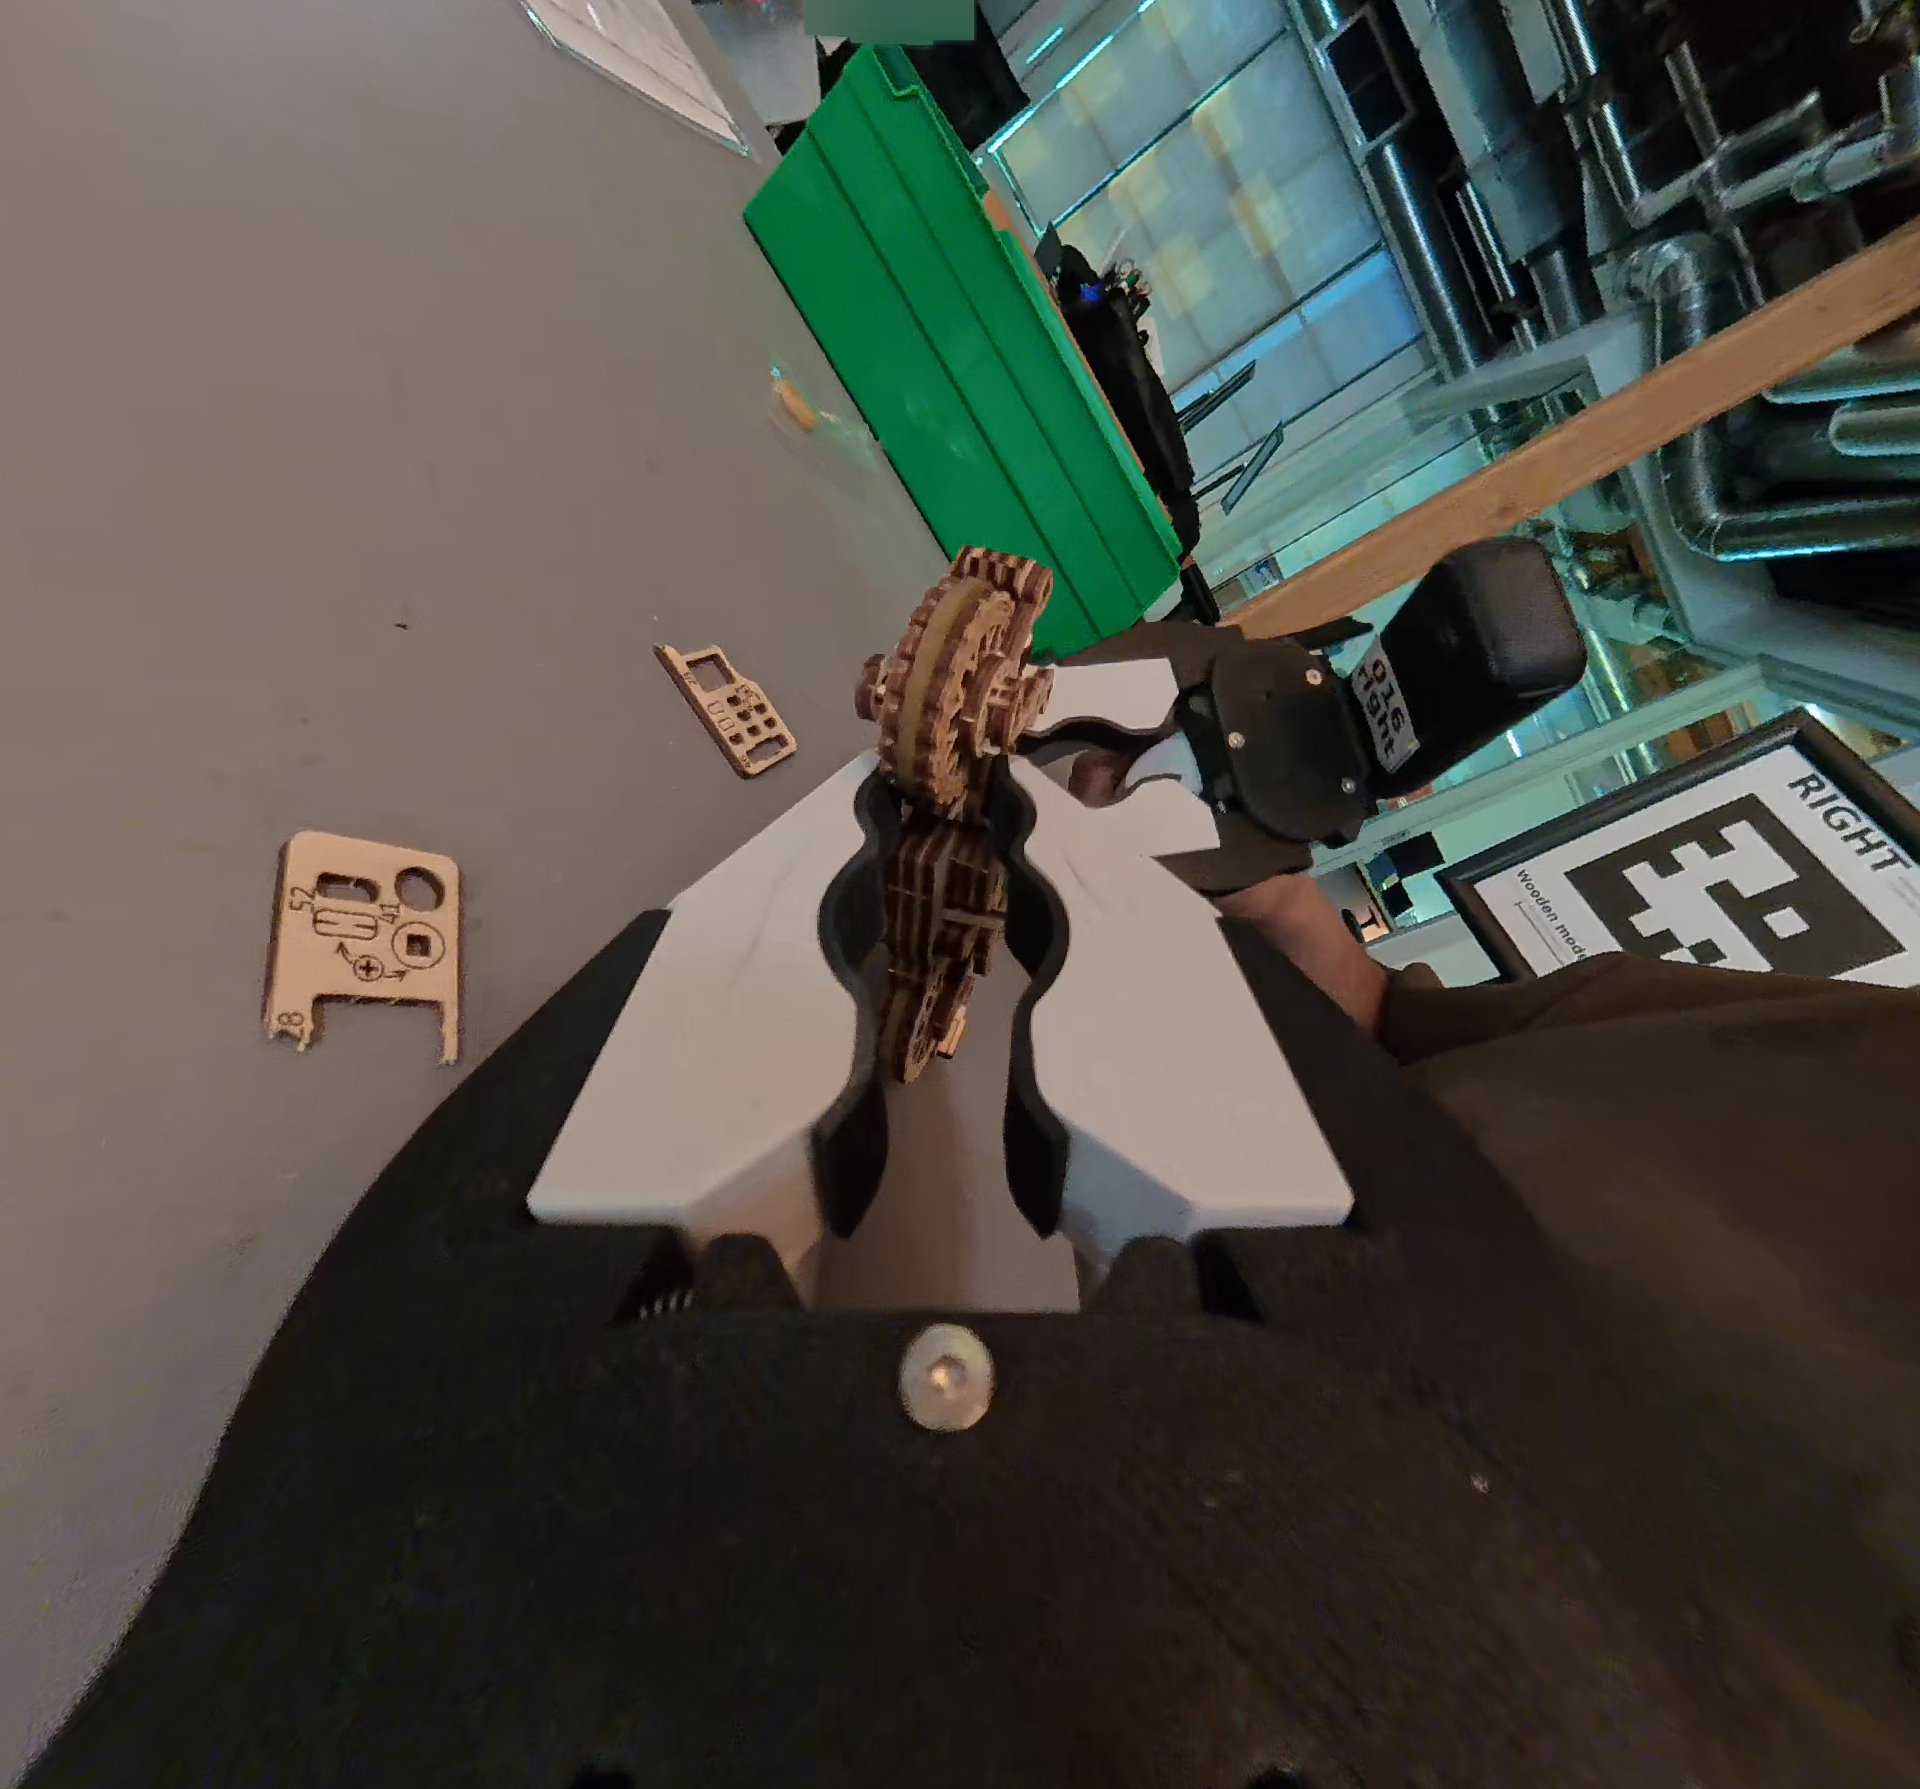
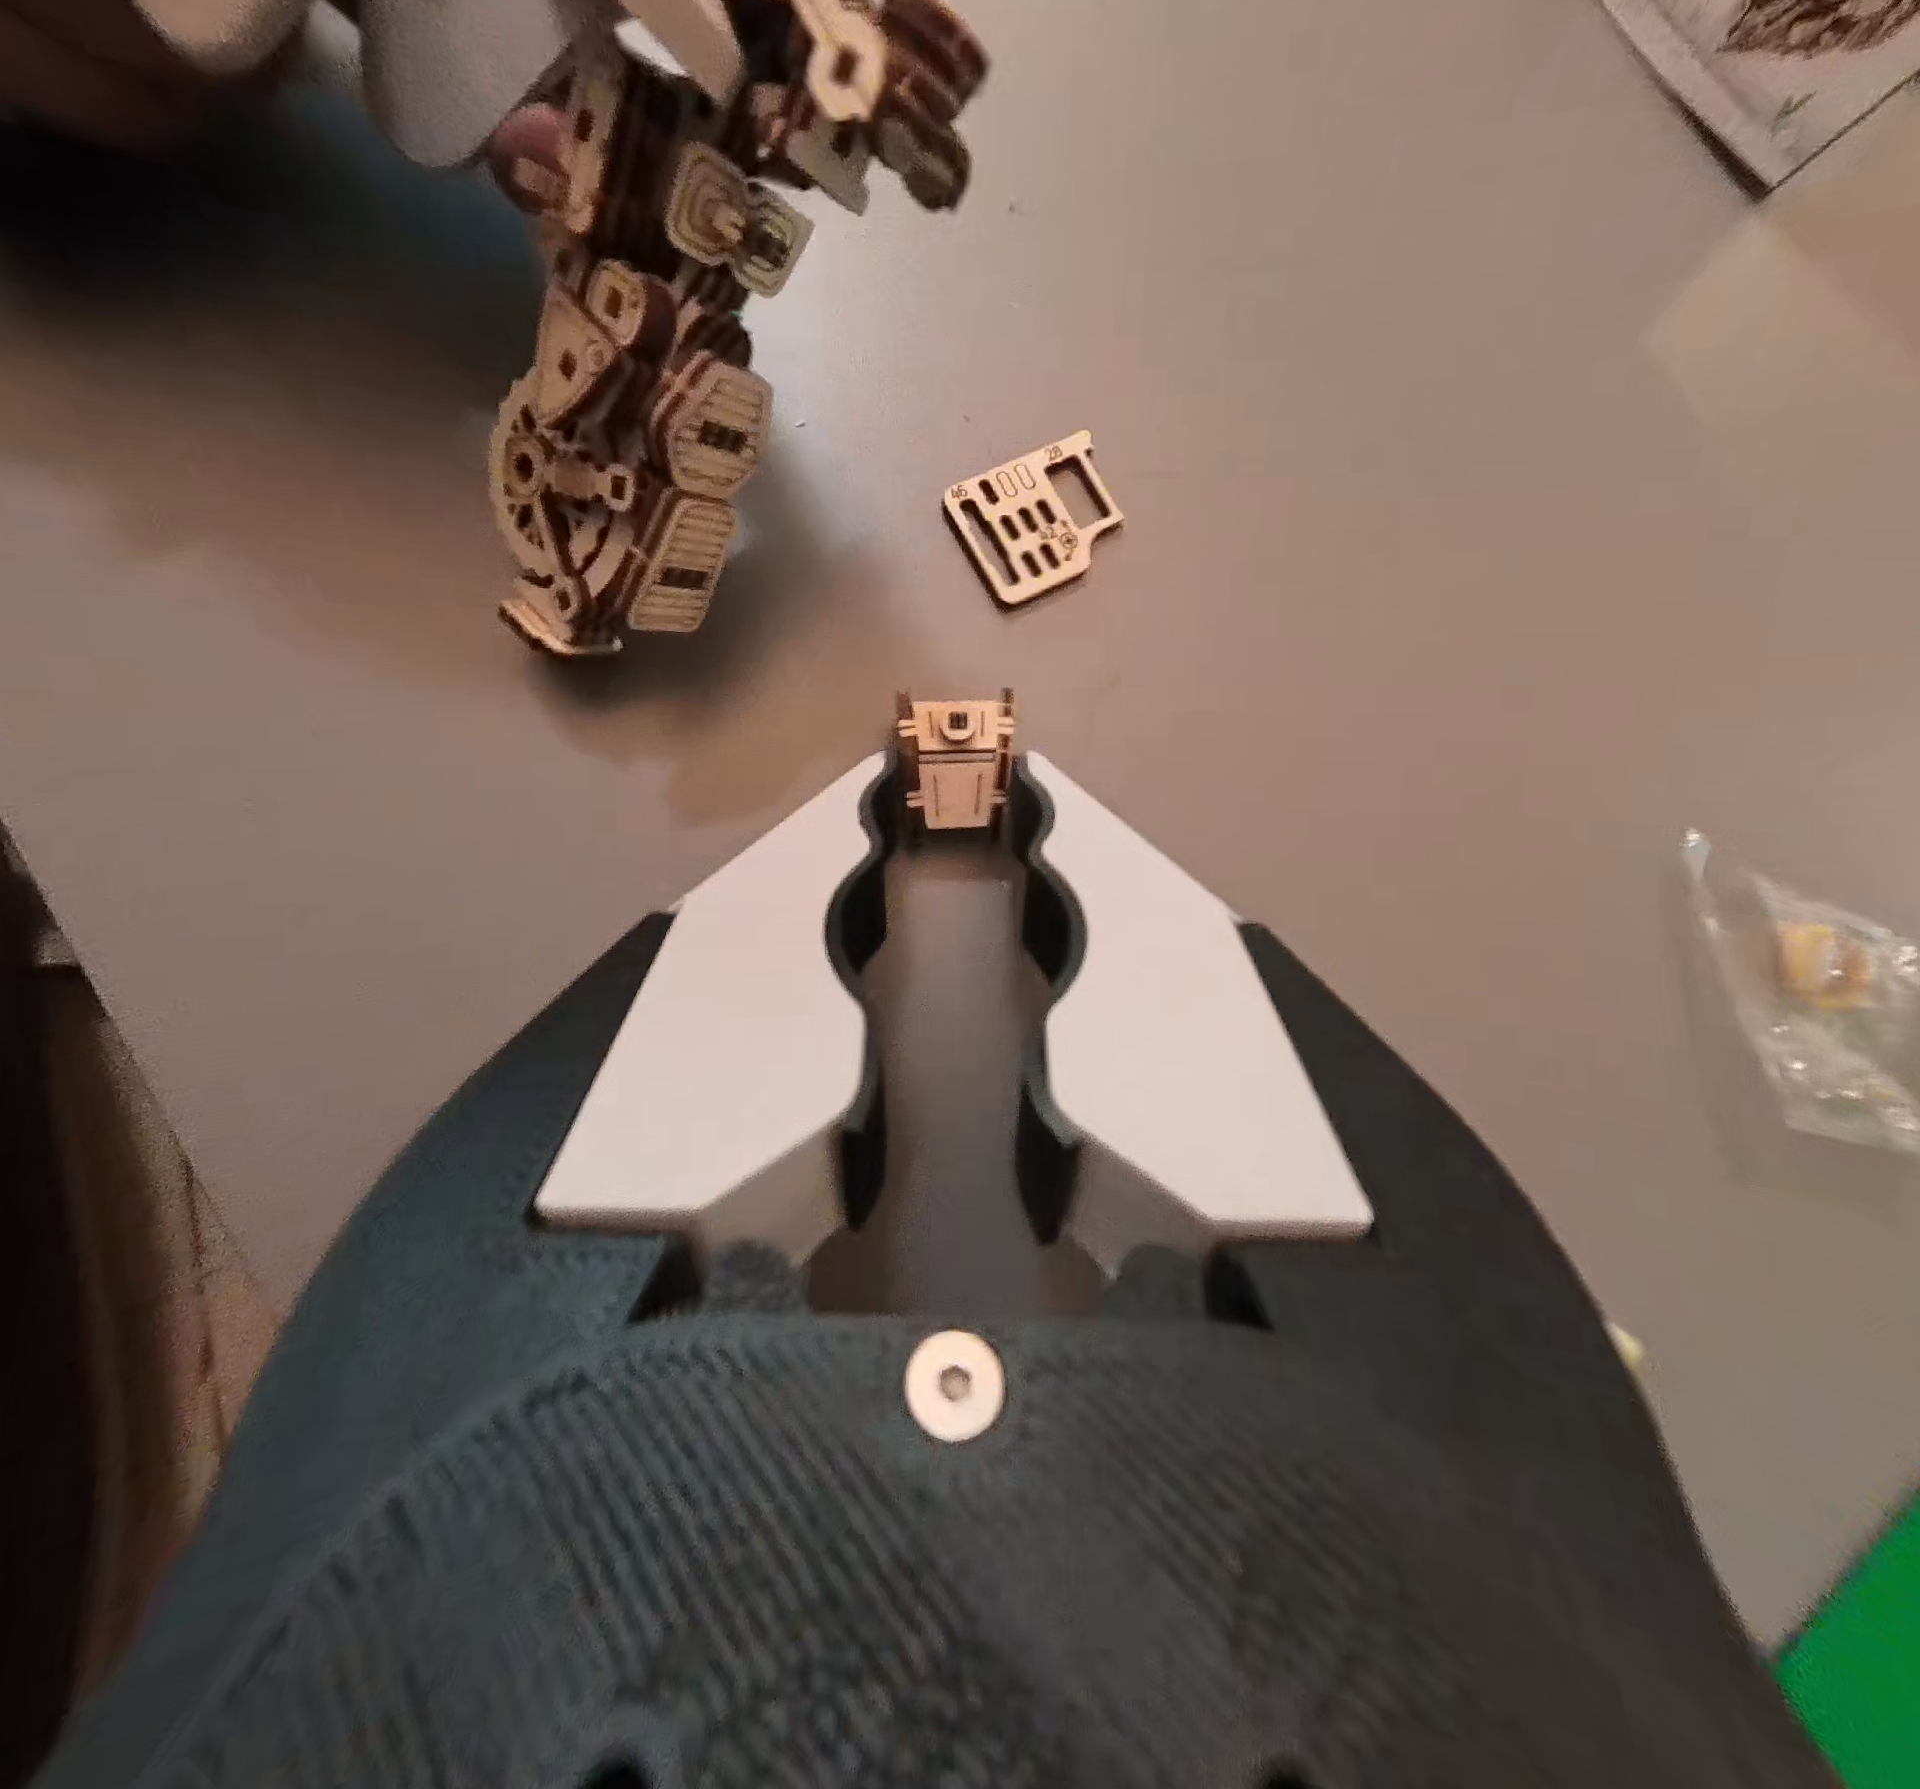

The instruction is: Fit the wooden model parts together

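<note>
My left gripper (image 1: 940, 804) is clamped on the wooden gear assembly (image 1: 951, 783), a layered laser-cut plywood piece with toothed discs and dark burnt edges; it sticks out past the white wedge fingers (image 1: 727, 991) with their wavy black pads. In the right wrist view the same assembly (image 2: 634, 368) hangs at upper left above the matte grey table (image 2: 1351, 389), blurry, showing spoked wheels and ribbed blocks.

My right gripper (image 2: 954, 773) is closed on a small pale wooden block part (image 2: 954, 763), boxy with a square hole, pinched at the fingertips. In the left view it (image 1: 1049, 700) sits just right of the assembly.

Flat on the table: a slotted plywood plate (image 2: 1034, 518), a notched plate with round and square holes (image 1: 364, 944), left. Glossy green plastic bin (image 1: 935, 357) far, crinkled clear bag (image 2: 1808, 991) right.
</note>
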Demonstrator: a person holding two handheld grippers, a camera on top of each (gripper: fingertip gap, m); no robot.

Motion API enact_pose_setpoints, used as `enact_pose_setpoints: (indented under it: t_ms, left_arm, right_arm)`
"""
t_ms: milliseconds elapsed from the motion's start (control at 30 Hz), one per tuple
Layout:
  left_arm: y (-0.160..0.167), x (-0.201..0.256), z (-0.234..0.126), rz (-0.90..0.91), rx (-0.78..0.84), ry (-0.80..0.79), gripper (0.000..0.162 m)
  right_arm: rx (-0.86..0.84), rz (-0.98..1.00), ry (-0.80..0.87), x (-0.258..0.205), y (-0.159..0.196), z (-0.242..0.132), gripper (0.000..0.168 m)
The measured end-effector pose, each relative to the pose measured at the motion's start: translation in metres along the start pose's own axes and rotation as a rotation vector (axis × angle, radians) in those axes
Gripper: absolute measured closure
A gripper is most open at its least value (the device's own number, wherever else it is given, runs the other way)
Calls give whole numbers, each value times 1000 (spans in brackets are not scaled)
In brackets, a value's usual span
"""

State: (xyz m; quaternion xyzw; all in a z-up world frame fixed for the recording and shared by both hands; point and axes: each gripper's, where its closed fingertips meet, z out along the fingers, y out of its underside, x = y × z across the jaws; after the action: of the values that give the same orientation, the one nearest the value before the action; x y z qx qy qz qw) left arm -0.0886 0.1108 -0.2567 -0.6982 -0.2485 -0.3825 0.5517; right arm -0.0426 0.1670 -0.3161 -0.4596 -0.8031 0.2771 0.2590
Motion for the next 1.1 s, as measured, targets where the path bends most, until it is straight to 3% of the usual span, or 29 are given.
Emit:
enact_pose_setpoints:
  t_ms: [33,200,333,400,633,700,800,1033,1100]
  left_arm:
    - [0,0,0,0,1,5,149]
    - [-1,5,0,2,5,33,149]
    - [-1,16,0,-5,14,96,150]
    - [-1,23,0,-17,18,143,149]
    - [4,44,0,9,12,234,150]
    - [6,50,0,20,8,253,150]
    - [6,55,-1,31,15,271,149]
    - [-3,62,-7,68,62,298,122]
    - [-1,60,-6,85,48,281,122]
  right_arm:
    - [2,-12,8,-1,-1,0,146]
    - [174,-7,-12,-2,-27,-12,126]
    - [414,229,-256,-27,-65,-32,124]
    - [396,319,-360,-40,-66,-28,120]
    - [426,391,-496,-58,-74,-31,126]
    - [416,415,-514,-61,-74,-30,139]
    - [411,391,-508,-64,-74,-30,141]
    - [480,463,-545,-51,-79,-41,142]
    - [515,524,-584,-44,-82,-46,142]
